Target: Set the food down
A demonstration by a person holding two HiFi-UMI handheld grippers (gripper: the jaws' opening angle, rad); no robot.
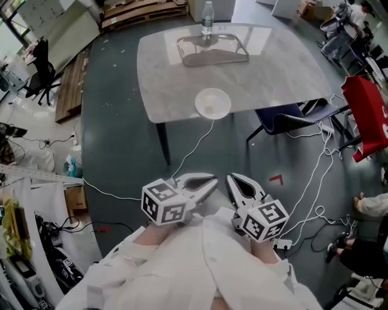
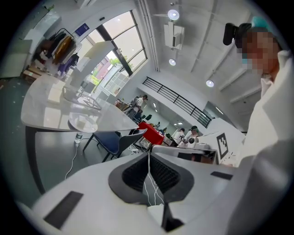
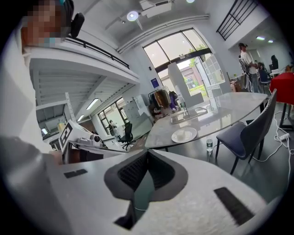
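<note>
On the table (image 1: pixel 285 66): plate (image 1: pixel 213 103) at the near edge, tray (image 1: pixel 244 49) farther back, bottle (image 1: pixel 207 18) at the far edge just behind the tray. Chair (image 1: pixel 291 115) tucked under the table's near right corner. Cable (image 1: pixel 194 148) on the floor before the table.

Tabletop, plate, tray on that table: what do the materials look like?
Tabletop: pale grey with faint veining and glossy reflections, so likely polished stone or a stone-look slab. Plate: plain white with a smooth sheen, probably glazed ceramic, possibly plastic. Tray: thin, shiny silver rim, looks like metal; its base is hard to tell.
</note>
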